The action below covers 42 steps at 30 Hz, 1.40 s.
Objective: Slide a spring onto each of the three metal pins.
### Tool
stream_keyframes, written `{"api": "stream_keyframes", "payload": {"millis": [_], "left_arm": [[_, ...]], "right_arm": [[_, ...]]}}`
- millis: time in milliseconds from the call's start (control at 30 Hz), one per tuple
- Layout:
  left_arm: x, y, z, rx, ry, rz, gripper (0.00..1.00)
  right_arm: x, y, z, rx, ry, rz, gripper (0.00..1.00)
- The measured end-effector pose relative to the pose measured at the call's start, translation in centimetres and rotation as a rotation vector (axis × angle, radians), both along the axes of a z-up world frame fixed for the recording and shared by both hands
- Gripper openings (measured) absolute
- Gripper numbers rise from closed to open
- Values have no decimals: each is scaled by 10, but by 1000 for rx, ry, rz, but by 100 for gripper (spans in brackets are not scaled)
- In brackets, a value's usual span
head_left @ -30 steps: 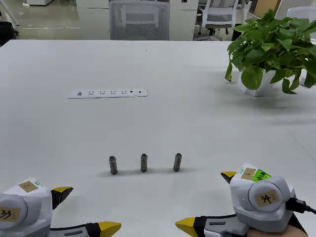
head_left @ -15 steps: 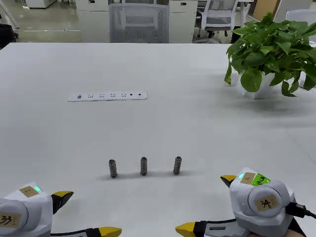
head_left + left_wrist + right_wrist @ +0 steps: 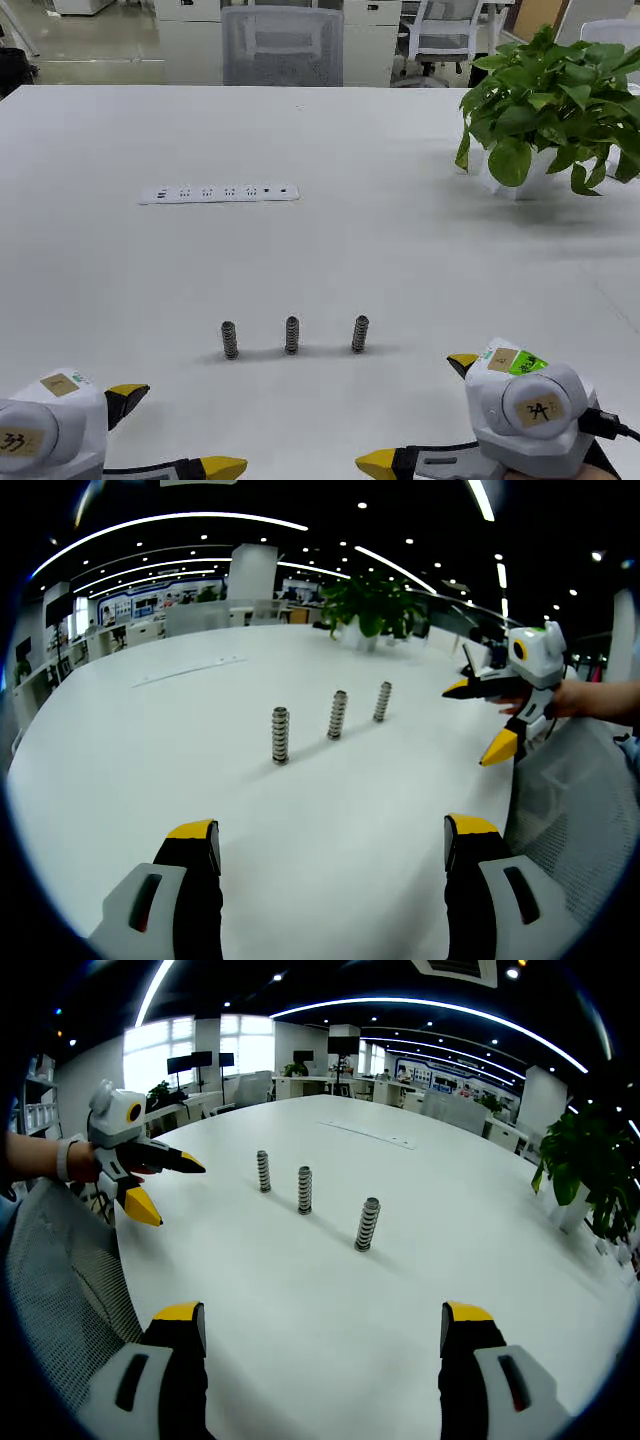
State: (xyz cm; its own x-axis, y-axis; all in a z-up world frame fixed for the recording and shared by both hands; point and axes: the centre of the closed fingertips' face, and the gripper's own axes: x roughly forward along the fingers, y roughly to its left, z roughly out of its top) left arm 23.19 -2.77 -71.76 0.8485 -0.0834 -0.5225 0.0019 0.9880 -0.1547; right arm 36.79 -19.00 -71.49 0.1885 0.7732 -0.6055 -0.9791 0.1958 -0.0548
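Three metal pins stand upright in a row on the white table, each with a coiled spring around it: the left one (image 3: 229,339), the middle one (image 3: 291,334) and the right one (image 3: 360,333). The same row appears in the left gripper view (image 3: 280,734) and in the right gripper view (image 3: 368,1224). My left gripper (image 3: 185,428) rests at the table's near left edge, open and empty, with yellow fingertips (image 3: 192,832). My right gripper (image 3: 418,410) sits at the near right, also open with nothing held.
A white power strip (image 3: 218,193) lies flat further back on the table. A potted green plant (image 3: 550,100) stands at the far right. Office chairs (image 3: 282,42) stand behind the far edge.
Only the head camera has shifted slightly; both grippers stay low near the front edge, and the three sprung pins have not moved.
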Motion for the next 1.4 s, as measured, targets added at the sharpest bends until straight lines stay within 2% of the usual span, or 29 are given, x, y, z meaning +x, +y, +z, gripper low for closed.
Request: {"api": "stream_keyframes", "payload": {"millis": [733, 1400], "left_arm": [[0, 2, -2, 4, 2, -2, 94], [0, -2, -2, -1, 7, -9, 94]], "right_arm": [[2, -1, 1, 6, 1, -7, 99], [1, -1, 0, 1, 5, -8, 99]]}}
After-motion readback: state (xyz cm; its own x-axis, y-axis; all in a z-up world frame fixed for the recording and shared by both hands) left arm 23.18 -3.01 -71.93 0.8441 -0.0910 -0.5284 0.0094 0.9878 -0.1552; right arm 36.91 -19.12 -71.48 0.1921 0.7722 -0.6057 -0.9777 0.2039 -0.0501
